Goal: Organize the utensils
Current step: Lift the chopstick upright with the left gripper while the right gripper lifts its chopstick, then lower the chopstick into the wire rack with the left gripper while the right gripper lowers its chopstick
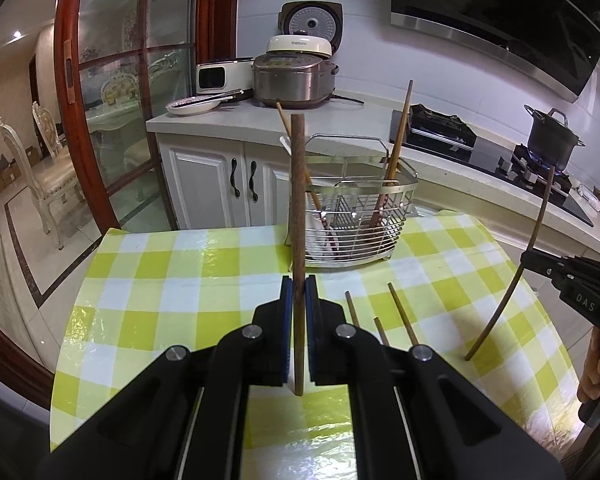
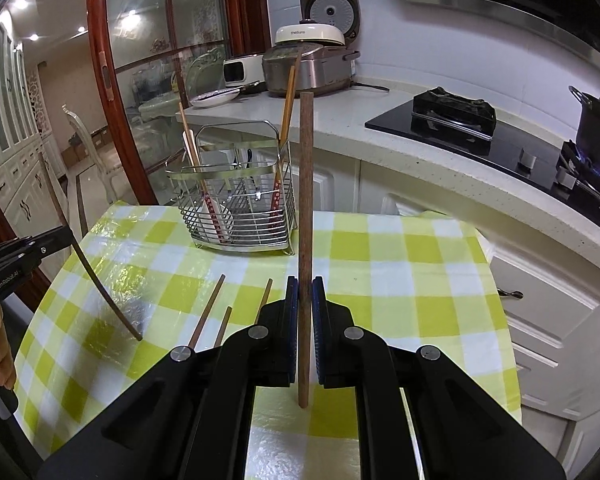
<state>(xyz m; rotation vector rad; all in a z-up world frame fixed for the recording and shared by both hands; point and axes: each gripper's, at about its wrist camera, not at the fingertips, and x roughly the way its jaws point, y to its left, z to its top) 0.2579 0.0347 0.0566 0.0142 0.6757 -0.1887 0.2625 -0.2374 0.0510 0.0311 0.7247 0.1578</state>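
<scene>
The left tool (image 1: 299,284) is clamped on a dark wooden chopstick (image 1: 298,216), which stands upright between its blue pads (image 1: 286,292) above the desk (image 1: 172,280) with the green and white checked cloth. The right tool (image 2: 305,286) is clamped on a second chopstick (image 2: 306,216), also upright. In the left wrist view the right tool shows at the right edge with its stick's lower end close to the cloth, and I cannot tell if it touches. Three loose chopsticks (image 1: 402,312) lie on the cloth between the two tools. At the far side of the desk stands a wire utensil basket (image 1: 360,216) holding more chopsticks that lean against its walls. Behind it a kitchen counter (image 1: 228,116) carries a rice cooker (image 1: 294,80)
</scene>
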